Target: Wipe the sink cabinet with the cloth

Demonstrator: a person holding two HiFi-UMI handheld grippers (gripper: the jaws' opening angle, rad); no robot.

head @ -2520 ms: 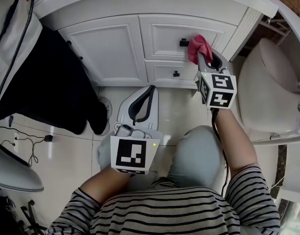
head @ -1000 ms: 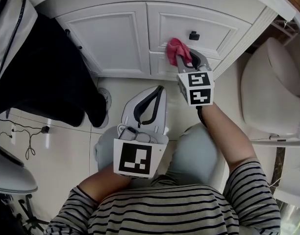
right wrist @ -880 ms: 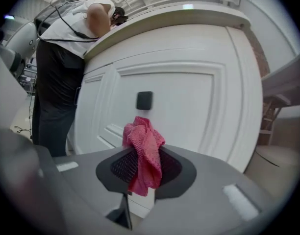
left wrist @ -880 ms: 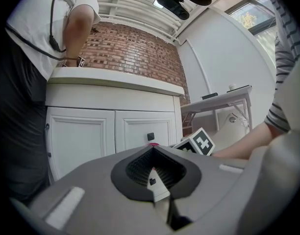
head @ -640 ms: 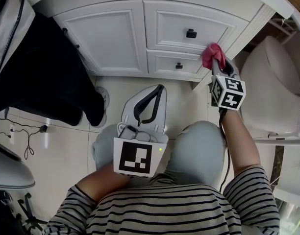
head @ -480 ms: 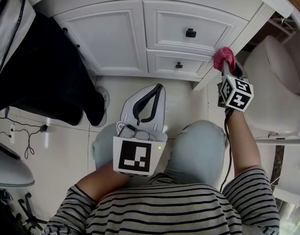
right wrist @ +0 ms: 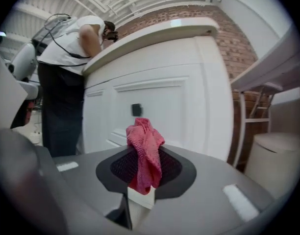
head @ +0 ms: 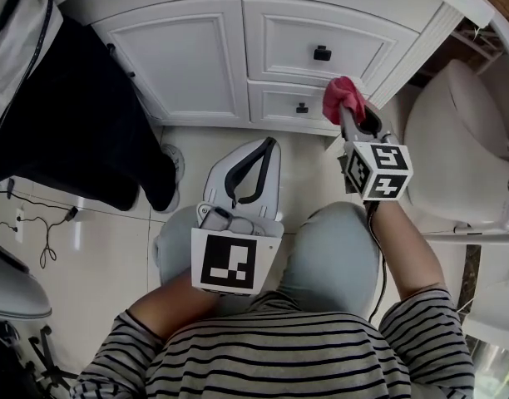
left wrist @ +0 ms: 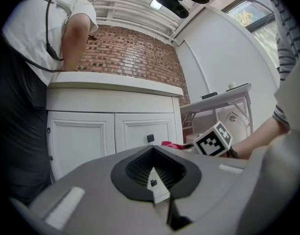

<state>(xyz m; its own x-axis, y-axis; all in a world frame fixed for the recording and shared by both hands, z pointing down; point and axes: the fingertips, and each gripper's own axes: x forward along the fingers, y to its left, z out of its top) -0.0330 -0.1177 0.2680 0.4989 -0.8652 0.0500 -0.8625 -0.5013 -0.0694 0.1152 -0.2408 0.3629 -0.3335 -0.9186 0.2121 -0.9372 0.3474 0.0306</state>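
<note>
Right claw [head: 351,116]: clamped on cloth [head: 338,98], which is bunched by the sink cabinet [head: 188,61] front, near its right corner.
Left claw [head: 265,145]: together, nothing held, parked low.
Technique: cloth to be pressed flat, strokes overlapped.

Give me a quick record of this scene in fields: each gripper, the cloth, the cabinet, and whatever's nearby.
cloth: pink, bunched, at the right end of the lower drawer; contact with it unclear
right gripper: shut on the cloth
left gripper: shut, nothing in it, apart from the cabinet
cabinet: white, all fronts closed
nearby: toilet to the right; second person standing at the left
</note>
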